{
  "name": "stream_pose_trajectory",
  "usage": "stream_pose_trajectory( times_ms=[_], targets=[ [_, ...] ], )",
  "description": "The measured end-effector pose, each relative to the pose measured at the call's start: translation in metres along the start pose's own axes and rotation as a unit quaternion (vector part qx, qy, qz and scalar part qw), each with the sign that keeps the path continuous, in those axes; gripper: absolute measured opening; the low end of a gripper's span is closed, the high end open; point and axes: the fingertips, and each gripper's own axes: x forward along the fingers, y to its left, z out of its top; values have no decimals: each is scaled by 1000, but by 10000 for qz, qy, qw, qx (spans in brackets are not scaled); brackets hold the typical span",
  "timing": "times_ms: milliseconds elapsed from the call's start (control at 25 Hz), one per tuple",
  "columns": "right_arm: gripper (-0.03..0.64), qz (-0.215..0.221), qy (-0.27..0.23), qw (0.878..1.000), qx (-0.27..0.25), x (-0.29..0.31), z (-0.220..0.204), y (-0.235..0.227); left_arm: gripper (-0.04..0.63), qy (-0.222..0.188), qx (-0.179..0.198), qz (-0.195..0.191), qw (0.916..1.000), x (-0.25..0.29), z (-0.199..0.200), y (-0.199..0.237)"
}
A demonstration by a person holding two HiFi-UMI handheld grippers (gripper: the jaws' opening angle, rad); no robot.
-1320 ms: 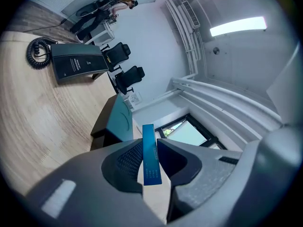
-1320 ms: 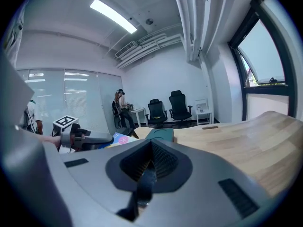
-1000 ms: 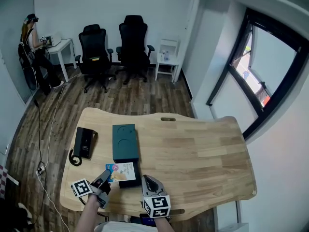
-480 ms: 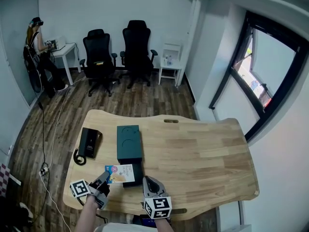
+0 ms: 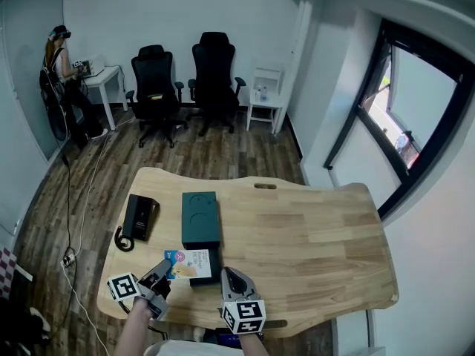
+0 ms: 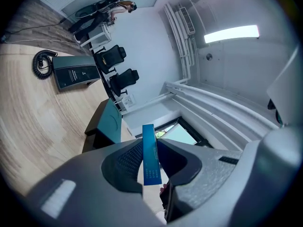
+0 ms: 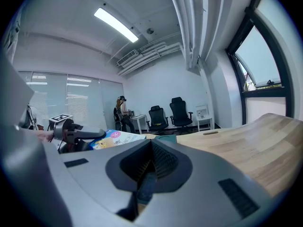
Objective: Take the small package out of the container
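Removal step: your left gripper (image 6: 150, 148) pinches the small package (image 6: 150, 163) edge-on between its fingers. Your right gripper (image 7: 147, 167) looks clamped on the container (image 5: 214, 265) wall. Next: draw the package clear.

Head view looks steeply down from behind the left gripper (image 5: 165, 265) and right gripper (image 5: 227, 273); their close views face ahead, sharing black office chairs (image 6: 113, 56).

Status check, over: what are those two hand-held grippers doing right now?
Left hand-held gripper shut on small package, by its edge. Right hand-held gripper shut, empty. Package over the container, open end. Black phone lies apart, left.
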Motion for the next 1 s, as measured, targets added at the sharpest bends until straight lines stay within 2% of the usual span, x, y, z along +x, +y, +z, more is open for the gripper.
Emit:
stream_pose_trajectory(
  times_ms=[360, 520, 1000],
  targets=[
    [3, 10, -10, 10000, -73, -1, 3, -7, 97, 30, 34, -70, 10000, 6, -2, -4],
    [3, 52, -4, 9999, -128, -2, 3, -4, 97, 40, -80, -75, 9999, 7, -5, -4],
    [3, 64, 30, 10000, -7, -5, -1, -4, 97, 113, -50, -142, 9998, 13, -9, -8]
  ],
)
